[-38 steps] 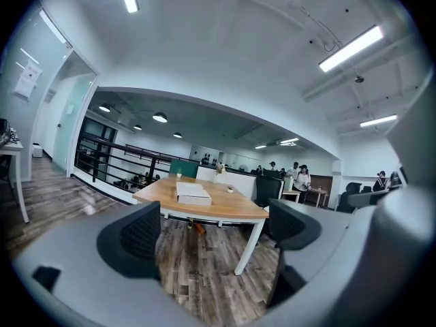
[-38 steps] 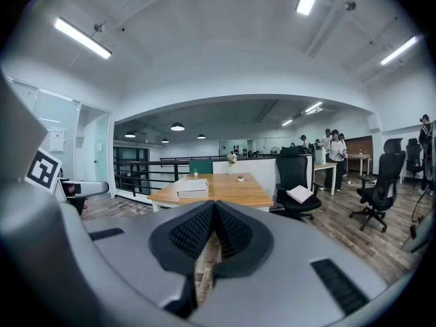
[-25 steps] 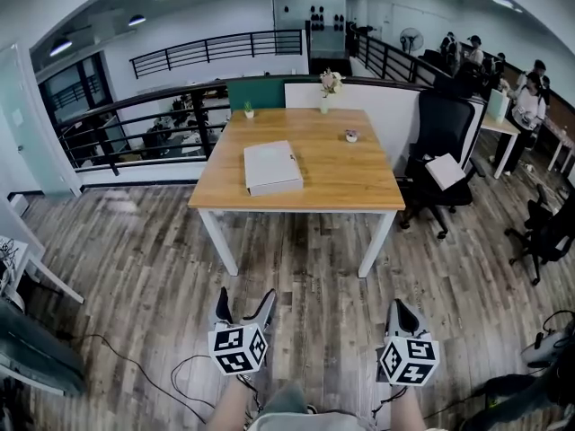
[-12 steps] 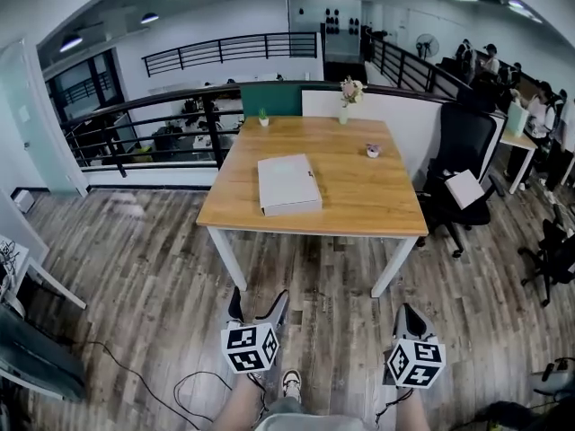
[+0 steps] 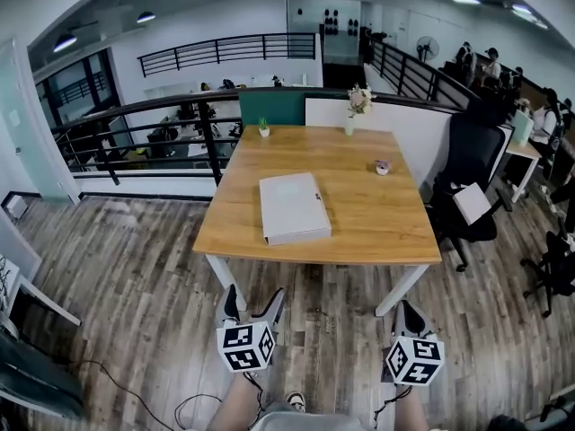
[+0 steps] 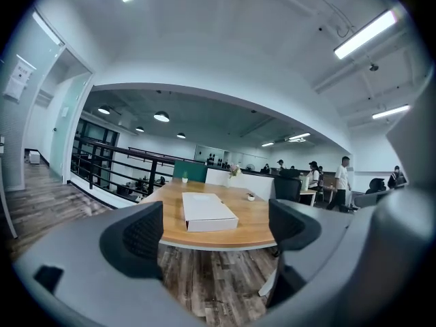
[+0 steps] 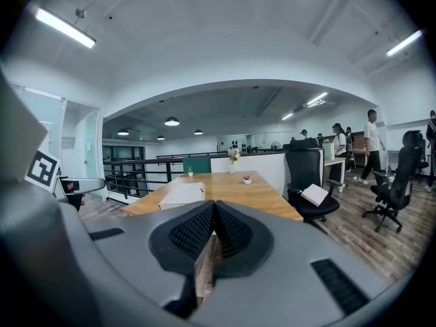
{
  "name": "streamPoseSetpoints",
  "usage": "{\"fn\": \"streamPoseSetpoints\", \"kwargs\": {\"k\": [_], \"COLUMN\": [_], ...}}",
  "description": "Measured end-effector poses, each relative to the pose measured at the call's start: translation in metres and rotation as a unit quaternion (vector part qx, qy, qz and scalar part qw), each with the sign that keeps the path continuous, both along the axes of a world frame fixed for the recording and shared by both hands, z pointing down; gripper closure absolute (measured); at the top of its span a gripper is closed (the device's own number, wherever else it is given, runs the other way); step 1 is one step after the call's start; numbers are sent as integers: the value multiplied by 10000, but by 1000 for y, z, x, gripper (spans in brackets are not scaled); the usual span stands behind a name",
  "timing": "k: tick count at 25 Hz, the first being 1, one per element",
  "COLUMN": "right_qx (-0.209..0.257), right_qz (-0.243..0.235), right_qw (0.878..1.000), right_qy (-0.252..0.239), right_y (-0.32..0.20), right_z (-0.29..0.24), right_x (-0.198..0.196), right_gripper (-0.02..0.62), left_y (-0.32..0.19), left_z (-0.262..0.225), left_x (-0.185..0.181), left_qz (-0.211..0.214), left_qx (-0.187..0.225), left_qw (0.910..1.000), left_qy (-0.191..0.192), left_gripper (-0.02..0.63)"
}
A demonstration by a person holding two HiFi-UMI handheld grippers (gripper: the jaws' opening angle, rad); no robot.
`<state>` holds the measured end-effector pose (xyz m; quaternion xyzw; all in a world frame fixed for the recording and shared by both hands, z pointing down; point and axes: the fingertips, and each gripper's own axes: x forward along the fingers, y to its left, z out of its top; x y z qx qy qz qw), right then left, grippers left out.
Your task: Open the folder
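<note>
A closed white folder (image 5: 294,206) lies flat on the wooden table (image 5: 377,227), left of its middle and near the front edge. Both grippers hang over the floor in front of the table, well short of it. My left gripper (image 5: 253,297) is open and empty. In the left gripper view the folder (image 6: 208,211) shows between the two dark pads (image 6: 135,240), far beyond them. My right gripper (image 5: 407,313) is shut, and in its own view its pads (image 7: 231,231) meet with nothing held. From there the folder (image 7: 182,194) lies ahead to the left.
On the table stand a flower vase (image 5: 358,106) at the back, a small plant pot (image 5: 263,130) at the back left and a little pot (image 5: 383,166) on the right. A black office chair (image 5: 465,164) stands right of the table. Railings run behind it, and people stand at the far right.
The table and folder have come closer and sit lower in the head view. Both grippers keep their places and their states.
</note>
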<state>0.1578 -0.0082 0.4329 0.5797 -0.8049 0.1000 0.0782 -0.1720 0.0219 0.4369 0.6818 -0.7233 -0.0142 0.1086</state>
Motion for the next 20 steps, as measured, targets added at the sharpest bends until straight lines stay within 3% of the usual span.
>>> {"fn": "streamPoseSetpoints", "kwargs": {"k": [10,20], "right_qx": [48,-242], "right_qz": [61,381], "right_qw": [10000,9989], "right_qy": [5,86], "right_y": [-65,-98], "right_z": [-3,17], "right_x": [-44,-24], "right_gripper": [594,594], "left_y": [-72,-115], "left_z": [5,29], "left_x": [-44,-40], "left_qz": [134,334], "left_qx": [6,-304], "left_qw": [9999,9989], "left_qy": [55,82], "left_gripper": [118,118]}}
